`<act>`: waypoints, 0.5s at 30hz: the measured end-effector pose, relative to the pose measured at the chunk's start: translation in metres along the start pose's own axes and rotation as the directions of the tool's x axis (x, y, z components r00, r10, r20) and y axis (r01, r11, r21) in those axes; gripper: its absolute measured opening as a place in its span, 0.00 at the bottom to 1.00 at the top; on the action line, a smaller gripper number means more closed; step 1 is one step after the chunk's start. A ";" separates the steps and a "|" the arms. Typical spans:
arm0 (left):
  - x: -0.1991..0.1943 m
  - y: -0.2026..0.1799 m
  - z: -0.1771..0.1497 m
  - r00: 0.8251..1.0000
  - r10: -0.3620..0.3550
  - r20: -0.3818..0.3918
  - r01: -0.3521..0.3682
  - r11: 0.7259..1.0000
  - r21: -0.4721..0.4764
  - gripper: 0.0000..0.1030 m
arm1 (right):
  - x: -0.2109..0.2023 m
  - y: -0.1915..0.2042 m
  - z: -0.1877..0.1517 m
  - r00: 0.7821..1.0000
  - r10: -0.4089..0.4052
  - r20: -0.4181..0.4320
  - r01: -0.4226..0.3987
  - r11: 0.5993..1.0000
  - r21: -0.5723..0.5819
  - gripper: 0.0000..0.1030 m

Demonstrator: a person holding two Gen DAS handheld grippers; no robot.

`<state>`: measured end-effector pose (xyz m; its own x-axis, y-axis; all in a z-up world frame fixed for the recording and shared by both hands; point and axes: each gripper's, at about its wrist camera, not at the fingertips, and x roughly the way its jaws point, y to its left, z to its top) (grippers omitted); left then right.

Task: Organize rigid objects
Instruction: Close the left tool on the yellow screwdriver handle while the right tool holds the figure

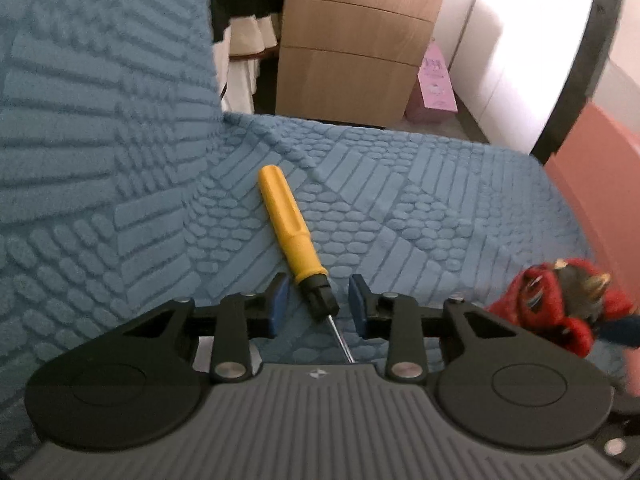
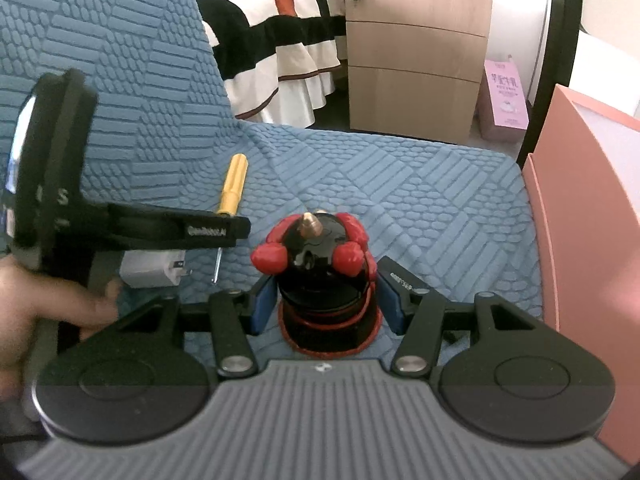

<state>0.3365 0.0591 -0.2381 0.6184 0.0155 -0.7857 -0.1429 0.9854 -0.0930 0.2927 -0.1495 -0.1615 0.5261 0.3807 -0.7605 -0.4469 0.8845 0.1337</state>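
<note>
while the left gripper (image 1: 318,306) straddles the yellow screwdriver (image 1: 294,240) on the blue cover (image 1: 400,184), jaws spread and clear of its black collar, centre them on the collar before closing. the right gripper (image 2: 326,300) brackets the red-and-black figure (image 2: 320,264); contact seems likely but is unclear. the pink box (image 2: 592,208) at right shows no visible contents.

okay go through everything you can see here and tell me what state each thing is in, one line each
Screwdriver: lying flat on the blue cover, black collar between the left gripper's pads, untouched.
Left gripper: open around it.
Figurine: upright, between the right gripper's pads; contact unclear.
Charger: lying on the cover, prongs out.
Cabinet: drawers shut, padlock hanging.
</note>
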 end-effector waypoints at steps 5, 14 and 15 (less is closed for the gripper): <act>-0.004 -0.002 -0.001 1.000 0.015 -0.006 -0.015 1.000 0.008 0.26 | -0.003 -0.002 -0.002 1.000 -0.003 -0.007 0.003 1.000 0.003 0.56; -0.035 -0.016 -0.010 0.994 -0.110 -0.026 0.108 0.993 -0.052 0.21 | -0.017 -0.011 -0.013 1.000 -0.017 -0.015 0.017 1.000 0.017 0.56; -0.037 -0.019 -0.013 0.992 -0.125 -0.034 0.123 0.991 -0.046 0.21 | -0.020 -0.011 -0.015 1.000 -0.020 -0.016 0.020 1.000 0.018 0.56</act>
<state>0.3062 0.0378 -0.2148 0.6047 -0.1131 -0.7884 -0.1010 0.9710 -0.2168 0.2763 -0.1710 -0.1579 0.5234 0.3588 -0.7729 -0.4231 0.8967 0.1298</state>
